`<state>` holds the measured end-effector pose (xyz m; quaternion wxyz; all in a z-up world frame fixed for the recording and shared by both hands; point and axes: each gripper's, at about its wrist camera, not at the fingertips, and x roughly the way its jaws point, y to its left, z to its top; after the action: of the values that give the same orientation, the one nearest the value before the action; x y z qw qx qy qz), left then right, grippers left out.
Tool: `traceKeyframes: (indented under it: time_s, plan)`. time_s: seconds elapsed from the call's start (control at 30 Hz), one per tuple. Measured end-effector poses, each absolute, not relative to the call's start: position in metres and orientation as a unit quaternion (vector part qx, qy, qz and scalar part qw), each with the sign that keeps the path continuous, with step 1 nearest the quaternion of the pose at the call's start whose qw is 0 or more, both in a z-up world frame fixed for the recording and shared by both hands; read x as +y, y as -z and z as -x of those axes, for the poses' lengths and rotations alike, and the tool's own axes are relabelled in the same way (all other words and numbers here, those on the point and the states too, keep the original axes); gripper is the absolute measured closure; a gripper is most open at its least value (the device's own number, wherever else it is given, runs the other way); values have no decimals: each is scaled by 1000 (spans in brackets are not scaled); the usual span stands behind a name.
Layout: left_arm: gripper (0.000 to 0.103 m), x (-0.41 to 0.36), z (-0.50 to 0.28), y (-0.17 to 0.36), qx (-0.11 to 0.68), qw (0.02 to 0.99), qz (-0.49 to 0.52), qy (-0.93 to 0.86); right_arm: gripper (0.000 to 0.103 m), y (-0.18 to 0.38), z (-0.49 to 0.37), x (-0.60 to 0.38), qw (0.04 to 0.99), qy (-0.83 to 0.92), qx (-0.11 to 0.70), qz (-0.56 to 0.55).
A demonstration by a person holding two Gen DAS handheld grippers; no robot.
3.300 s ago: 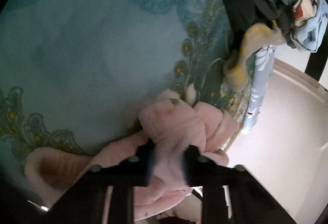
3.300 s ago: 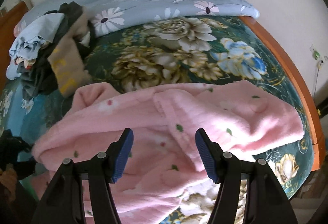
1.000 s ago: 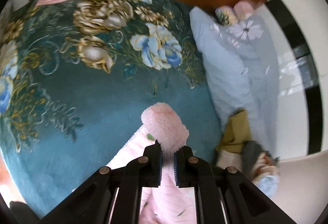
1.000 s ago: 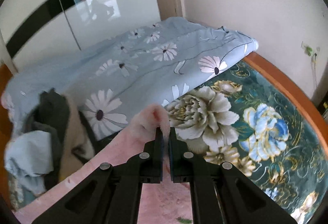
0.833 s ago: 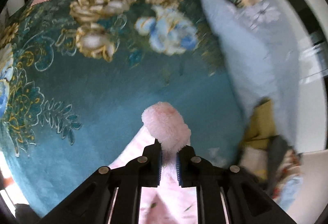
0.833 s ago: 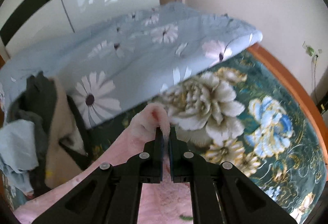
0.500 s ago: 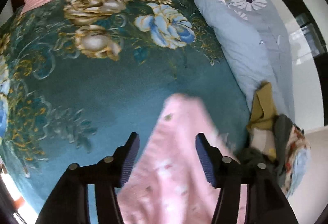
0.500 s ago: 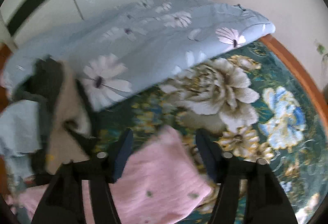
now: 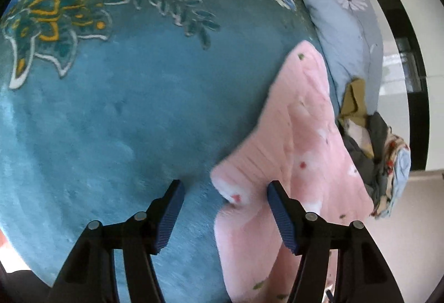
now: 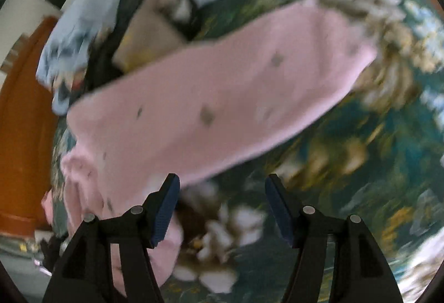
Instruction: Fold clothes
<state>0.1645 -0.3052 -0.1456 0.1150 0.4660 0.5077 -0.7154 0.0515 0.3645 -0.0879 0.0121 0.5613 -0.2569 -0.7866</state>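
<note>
Pink garment laid flat on teal floral bedspread, spread lengthwise, small dark and red flecks across fleece. Near corner of garment just between left gripper pads; no contact visible. Left gripper released: jaws wide apart, nothing held, blue ribbed pads facing each other above bedspread.

Right gripper released likewise: jaws wide apart, nothing held. Right wrist view motion-blurred. Pink garment seen there as long band running from lower left to upper right over bedspread; lower left end bunched beside left pad, touching or merely behind it cannot be told.

Clothes pile at far edge of garment: dark grey, mustard, pale blue and patterned pieces, heaped. Same clothes pile at upper left in right wrist view, partly under garment edge or just beside it; blur prevents telling which. Blue daisy-print quilt along bed side, beyond garment. Wooden bed frame at left in right wrist view.

No brand, label or legible writing on garment, grippers or bedding.
</note>
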Motion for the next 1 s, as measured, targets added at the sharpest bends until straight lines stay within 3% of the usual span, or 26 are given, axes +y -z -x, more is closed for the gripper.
traceKeyframes:
  time_s: [0.03, 0.17, 0.27, 0.33, 0.4, 0.53, 0.77, 0.83, 1.0]
  plan:
    - [41, -303, -161, 143, 498, 109, -470, 721, 38, 88, -50, 356, 13, 788, -246, -564]
    - [66, -303, -147, 144, 474, 89, -489, 727, 38, 87, -44, 324, 17, 792, -204, -575]
    - [72, -301, -147, 148, 464, 97, -494, 729, 41, 87, -39, 299, 19, 794, -172, -582]
    - [76, -304, -151, 145, 471, 100, -483, 731, 60, 87, -36, 282, 21, 795, -150, -587]
    - [81, -309, -158, 139, 473, 114, -464, 740, 99, 87, -33, 266, 23, 796, -128, -591]
    - [85, -325, -170, 125, 480, 148, -424, 754, 99, 68, -36, 250, 30, 793, -111, -598]
    - [87, -351, -200, 110, 490, 174, -391, 759, 99, -45, -128, 304, 46, 829, -138, -541]
    - [87, -356, -208, 110, 492, 173, -390, 759, 99, -38, -163, 323, 30, 820, -147, -552]
    - [87, -349, -213, 123, 498, 185, -401, 746, 99, 76, -218, 339, -10, 736, -198, -647]
